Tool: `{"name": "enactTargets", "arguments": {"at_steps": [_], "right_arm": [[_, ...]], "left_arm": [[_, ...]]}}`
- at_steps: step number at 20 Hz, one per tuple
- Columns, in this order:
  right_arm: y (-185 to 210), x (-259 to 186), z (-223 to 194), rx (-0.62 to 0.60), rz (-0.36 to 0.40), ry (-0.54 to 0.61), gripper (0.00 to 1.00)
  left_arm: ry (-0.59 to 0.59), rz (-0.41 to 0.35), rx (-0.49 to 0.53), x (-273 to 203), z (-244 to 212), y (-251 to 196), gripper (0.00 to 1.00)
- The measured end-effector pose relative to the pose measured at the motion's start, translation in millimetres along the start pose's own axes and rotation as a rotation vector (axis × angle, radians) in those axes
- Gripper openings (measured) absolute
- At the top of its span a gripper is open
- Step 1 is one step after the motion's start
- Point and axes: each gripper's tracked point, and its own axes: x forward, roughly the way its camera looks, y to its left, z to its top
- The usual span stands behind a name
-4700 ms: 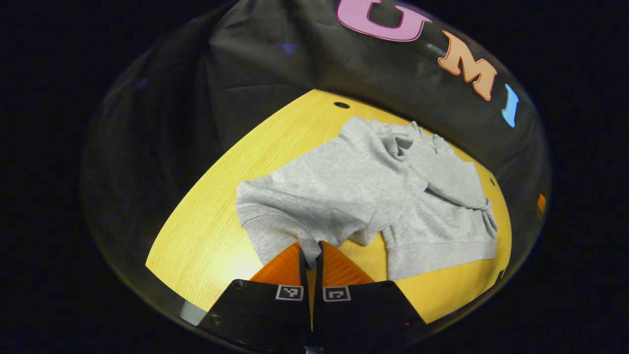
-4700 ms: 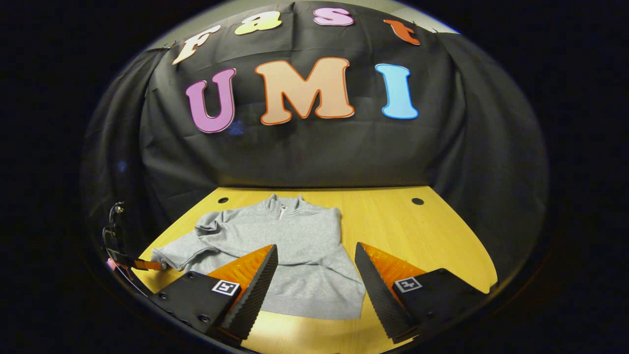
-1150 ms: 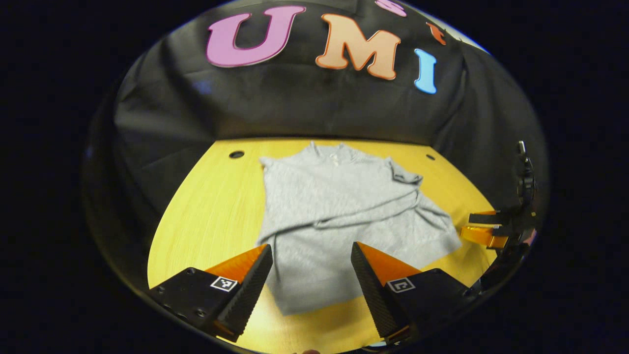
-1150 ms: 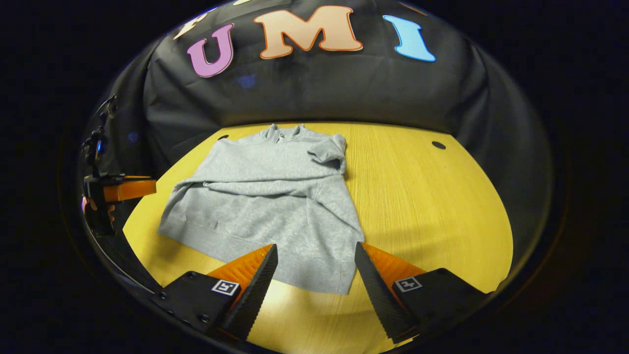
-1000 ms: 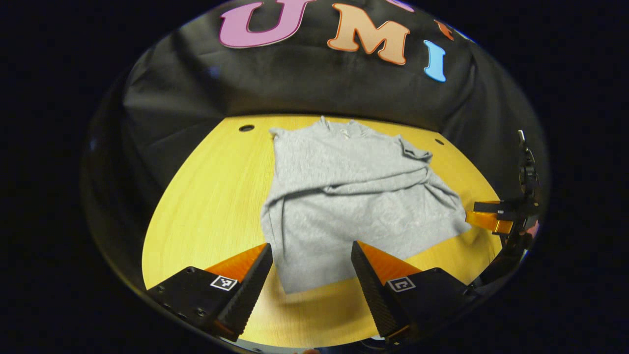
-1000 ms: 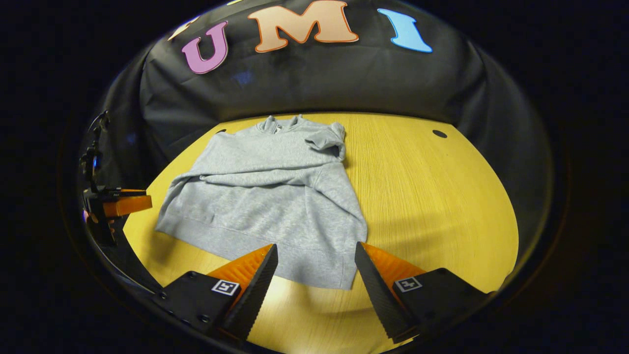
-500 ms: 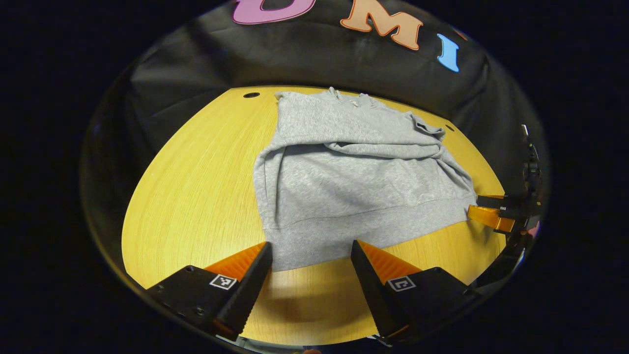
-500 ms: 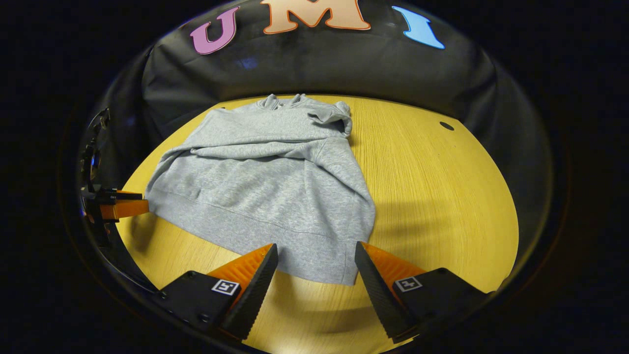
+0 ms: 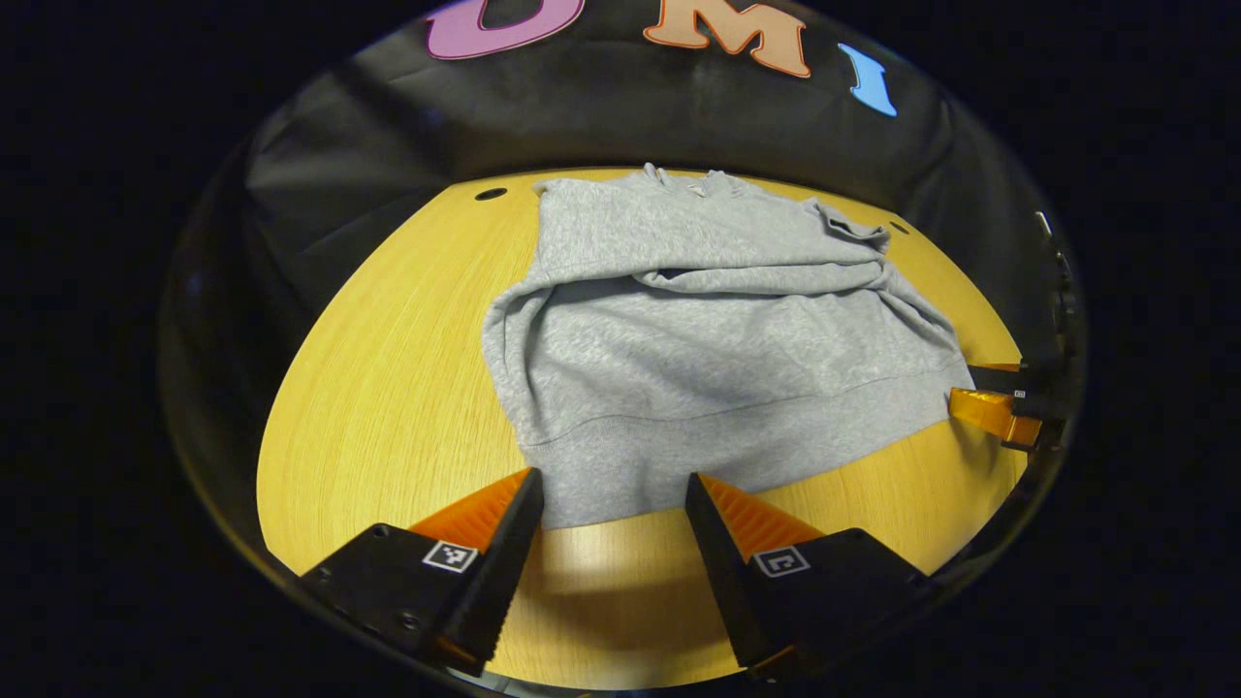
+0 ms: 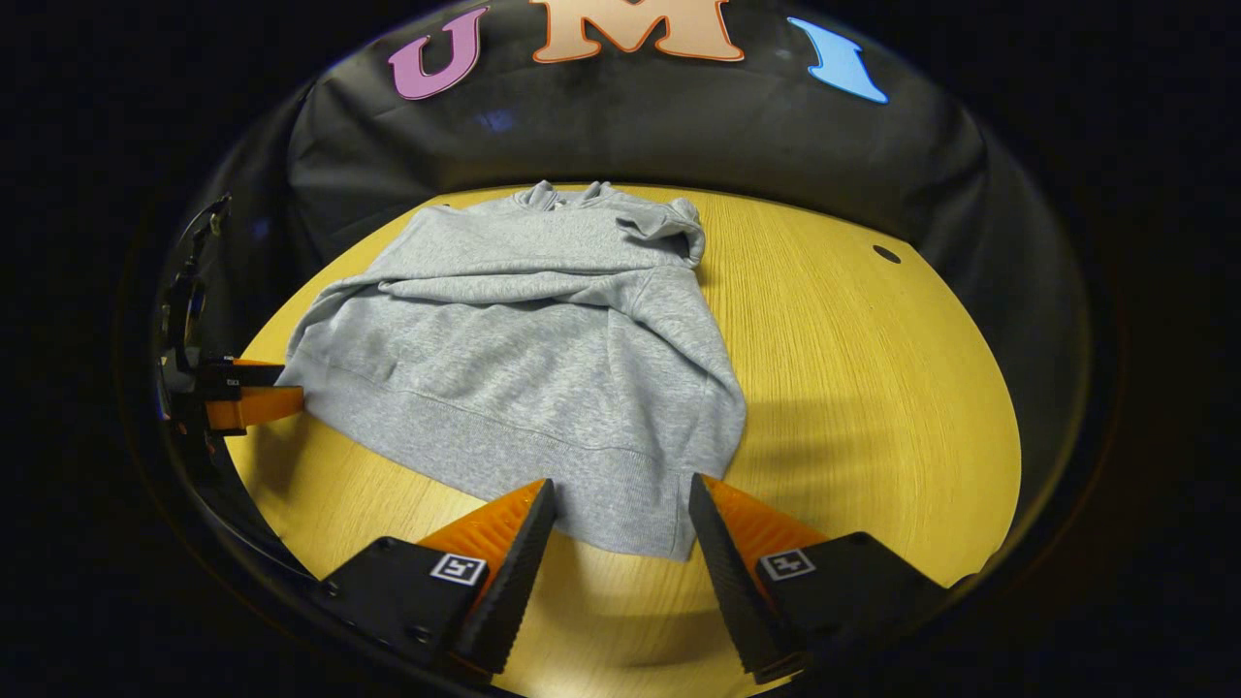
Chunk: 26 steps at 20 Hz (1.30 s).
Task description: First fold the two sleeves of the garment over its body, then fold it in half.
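A grey sweatshirt lies on the yellow wooden table, collar toward the booth's wall, both sleeves folded across its body. My left gripper stands open just above the hem's left corner, the cloth edge between its fingertips. My right gripper is open at the hem's right corner in the same way. Each gripper also appears far off in the other's view: the right gripper at the right edge of the left gripper view, the left gripper at the left edge of the right gripper view.
Round cable holes sit near the table's far corners. Bare table lies to the left of the sweatshirt in the left gripper view and to its right in the right gripper view. The table's near edge runs just beneath both grippers.
Both grippers have come down and forward toward the hem, and their jaws have narrowed slightly. Long before, the left gripper held the left sleeve; it has since let go with the sleeve laid over the body.
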Motion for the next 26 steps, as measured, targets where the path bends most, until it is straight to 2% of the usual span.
{"name": "enactTargets", "arguments": {"at_steps": [1, 2, 3, 4, 7, 8, 9, 10, 11, 14, 15, 21, 26], "right_arm": [[4, 0, 1, -0.001, 0.015, -0.002, 0.86], [6, 0, 1, -0.001, 0.015, -0.001, 0.83], [7, 0, 1, -0.009, 0.015, 0.001, 0.65], [10, 0, 2, -0.008, 0.028, 0.004, 0.65], [13, 4, 5, 0.021, 0.023, 0.007, 0.24], [14, 4, 5, 0.025, 0.019, 0.008, 0.16], [14, 2, 7, 0.030, 0.013, 0.007, 0.17], [14, 5, 5, 0.044, 0.010, 0.009, 0.13], [14, 5, 6, 0.057, 0.008, 0.011, 0.08], [14, 1, 6, 0.088, -0.002, 0.013, 0.08], [14, 1, 9, 0.093, -0.002, 0.012, 0.03], [16, -9, 30, 0.141, 0.015, -0.033, 0.03], [18, -17, 57, 0.169, 0.030, -0.083, 0.03]], "left_arm": [[-0.017, 0.005, -0.010, 0, 3, 1, 0.84], [-0.020, 0.007, -0.021, 2, 3, 2, 0.75], [-0.030, 0.008, -0.029, 4, 4, 2, 0.69], [-0.028, 0.006, -0.031, 5, 4, 3, 0.56], [-0.031, -0.015, -0.035, 5, 8, 5, 0.36], [-0.032, -0.025, -0.043, 6, 9, 4, 0.20], [-0.026, -0.034, -0.052, 7, 8, 4, 0.14], [-0.028, -0.039, -0.064, 7, 10, 3, 0.03], [-0.021, -0.040, -0.067, 7, 9, 3, 0.00], [-0.027, -0.058, -0.052, 7, 13, 0, 0.00], [-0.034, -0.068, -0.058, 6, 14, -1, 0.00], [-0.114, -0.143, -0.186, -8, 43, -9, 0.01], [-0.194, -0.170, -0.198, -21, 80, -10, 0.00]]}}
